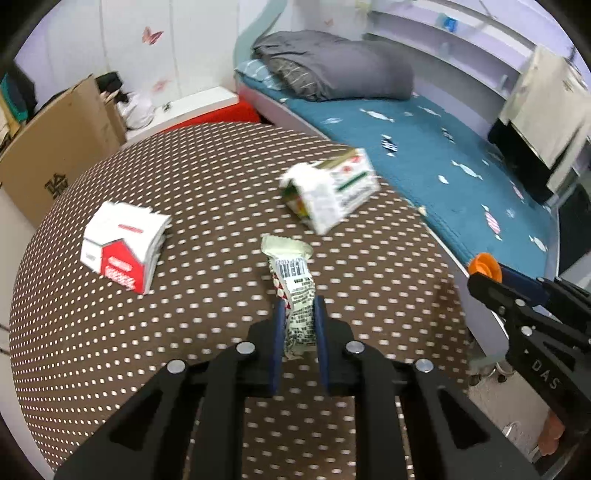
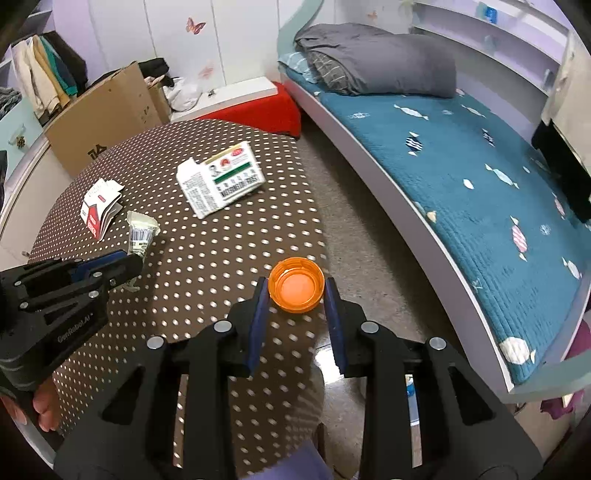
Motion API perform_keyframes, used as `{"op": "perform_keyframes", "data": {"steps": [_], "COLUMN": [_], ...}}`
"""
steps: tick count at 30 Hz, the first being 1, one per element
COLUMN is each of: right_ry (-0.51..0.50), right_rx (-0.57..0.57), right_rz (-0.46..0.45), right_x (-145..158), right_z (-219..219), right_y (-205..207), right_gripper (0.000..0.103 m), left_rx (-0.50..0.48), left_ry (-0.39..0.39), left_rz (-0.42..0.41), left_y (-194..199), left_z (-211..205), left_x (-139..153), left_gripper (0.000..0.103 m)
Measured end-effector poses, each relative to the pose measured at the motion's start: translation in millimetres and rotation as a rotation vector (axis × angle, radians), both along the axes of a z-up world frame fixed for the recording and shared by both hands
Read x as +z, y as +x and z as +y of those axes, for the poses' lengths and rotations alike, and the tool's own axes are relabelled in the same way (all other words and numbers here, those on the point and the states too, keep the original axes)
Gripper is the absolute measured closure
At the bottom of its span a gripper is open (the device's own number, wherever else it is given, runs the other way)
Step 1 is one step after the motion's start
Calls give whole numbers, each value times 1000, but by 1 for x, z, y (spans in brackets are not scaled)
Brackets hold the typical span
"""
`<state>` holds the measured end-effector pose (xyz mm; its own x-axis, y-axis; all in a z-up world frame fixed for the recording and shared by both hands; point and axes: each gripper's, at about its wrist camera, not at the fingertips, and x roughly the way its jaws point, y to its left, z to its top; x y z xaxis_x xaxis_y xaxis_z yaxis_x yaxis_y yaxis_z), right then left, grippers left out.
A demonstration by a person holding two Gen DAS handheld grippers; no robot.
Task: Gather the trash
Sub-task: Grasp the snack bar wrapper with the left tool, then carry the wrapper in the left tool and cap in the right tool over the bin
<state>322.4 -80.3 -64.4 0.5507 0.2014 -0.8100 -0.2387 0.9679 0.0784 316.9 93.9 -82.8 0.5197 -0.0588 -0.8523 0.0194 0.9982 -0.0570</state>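
left hand-held gripper [image 1: 300,314] clamped on torn wrapper [image 1: 291,288], right hand-held gripper [image 2: 295,295] pinching orange cap [image 2: 295,290]. red carton [image 1: 123,251] and white carton [image 1: 332,188] lying apart on dotted surface [image 1: 184,332]. bed [image 2: 461,166] just beyond surface's right edge.

You're working at a round table with a brown white-dotted cloth [image 2: 221,236]. Right of it a curved white-framed bed [image 2: 369,162] with a teal quilt [image 2: 461,155] and a grey duvet [image 2: 380,70] bunched at the far end. Far left: a cardboard box [image 2: 107,114], clothes piled behind it. Pale wall with butterfly stickers [image 2: 195,25]. Shelving [image 1: 443,40] beyond the bed.
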Motion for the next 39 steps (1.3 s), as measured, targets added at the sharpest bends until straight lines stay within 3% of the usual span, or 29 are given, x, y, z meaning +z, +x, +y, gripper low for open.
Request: {"op": "perform_keyframes", "data": {"steps": [22,39], "right_ry": [39,111], "right_rx": [-259,-518], "right_rz": [13,132], "right_x": [-8,-66], "right_z": [-136,-249], "right_y": [-44,-94], "right_gripper": [73,73], "left_rx": [-304,-552], "left_ry": [-6,12], "left_rz": [-10,63], "left_y": [-11,-33], "left_z": [-163,-295], "left_x": [4,-36], "left_gripper": [89,89]}}
